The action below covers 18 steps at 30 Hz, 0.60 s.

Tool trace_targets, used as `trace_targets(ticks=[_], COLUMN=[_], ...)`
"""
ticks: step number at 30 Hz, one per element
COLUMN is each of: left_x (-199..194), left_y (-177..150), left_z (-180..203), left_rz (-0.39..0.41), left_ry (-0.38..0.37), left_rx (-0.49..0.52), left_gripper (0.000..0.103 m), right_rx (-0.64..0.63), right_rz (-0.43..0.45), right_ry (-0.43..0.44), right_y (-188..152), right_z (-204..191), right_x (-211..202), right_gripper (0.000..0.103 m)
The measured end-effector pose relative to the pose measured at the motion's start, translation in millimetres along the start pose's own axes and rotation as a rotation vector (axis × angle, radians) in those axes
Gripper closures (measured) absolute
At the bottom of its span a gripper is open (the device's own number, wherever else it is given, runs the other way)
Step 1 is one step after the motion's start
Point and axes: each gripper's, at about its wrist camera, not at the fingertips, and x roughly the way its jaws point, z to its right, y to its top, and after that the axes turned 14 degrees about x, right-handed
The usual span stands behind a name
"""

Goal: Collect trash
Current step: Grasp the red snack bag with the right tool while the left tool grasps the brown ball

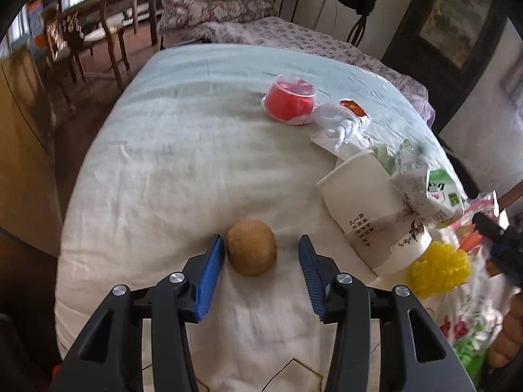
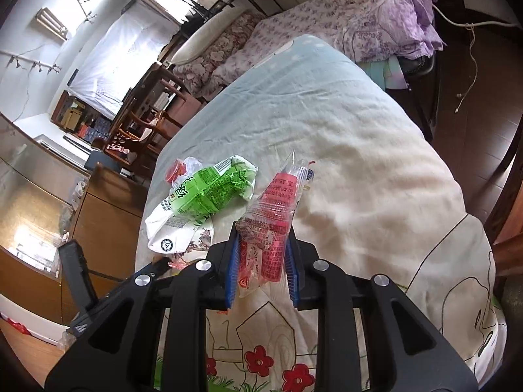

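Observation:
On the pale quilt a brown kiwi lies between the blue pads of my left gripper. The left pad is right against the kiwi and the right pad stands clear of it, so the gripper is open. To the right lie a tipped white paper cup, a crumpled clear bag, a red plastic cup, a green-and-white wrapper and a yellow knobbly item. My right gripper is shut on a red-and-clear plastic wrapper, held above the quilt. The green wrapper lies just left of it.
A second bed with a purple floral cover stands beyond the quilt. Wooden chairs and a table stand at the back left, and a wooden cabinet is on the left. Dark floor with a white cable runs along the right side.

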Motion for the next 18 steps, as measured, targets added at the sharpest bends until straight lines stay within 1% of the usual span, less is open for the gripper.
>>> trace_targets(ticks=[1,2,5,7,9,12,14,18], left_x=[-1.6,-3.8,-21.4,-38.5,-48.9,-56.9,-59.9,-66.3], left_y=[-0.6,-1.2,-3.1,-5.7,-7.3,-11.6,-12.1,-16.0], left_z=[3.0,4.3,1.7,-1.3,-2.6,-5.2,-4.3,3.7], left_rz=[0.007,0.017,0.094,0.165,0.208,0.234,0.241,0.26], left_ry=[0.011,0.012,-0.012,-0.043,-0.075,-0.113,-0.121,-0.136], left_rx=[0.014,0.02,-0.002,-0.018,-0.038,-0.064,-0.07,-0.05], left_gripper=[0.069,0.073,0.073,0.073,0.073,0.073,0.073,0.073], right_rx=[-0.006,-0.009,-0.017,-0.016,-0.017,-0.029,-0.04,-0.063], right_rz=[0.002,0.004,0.014,0.016,0.014,0.015,0.017,0.017], right_ry=[-0.002,-0.001,0.006,0.013,0.016,0.026,0.045,0.097], right_y=[-1.3,-1.7,-0.8,-1.0,-1.0,-2.2,-4.0,-10.7], right_z=[-0.9,-1.5,-3.2,-3.4,-3.4,-4.7,-6.0,-7.9], right_x=[0.2,-0.4,-2.1,-3.2,-3.3,-4.6,-7.3,-14.4], right_gripper=[0.076,0.077,0.077,0.077,0.077,0.077,0.077,0.077])
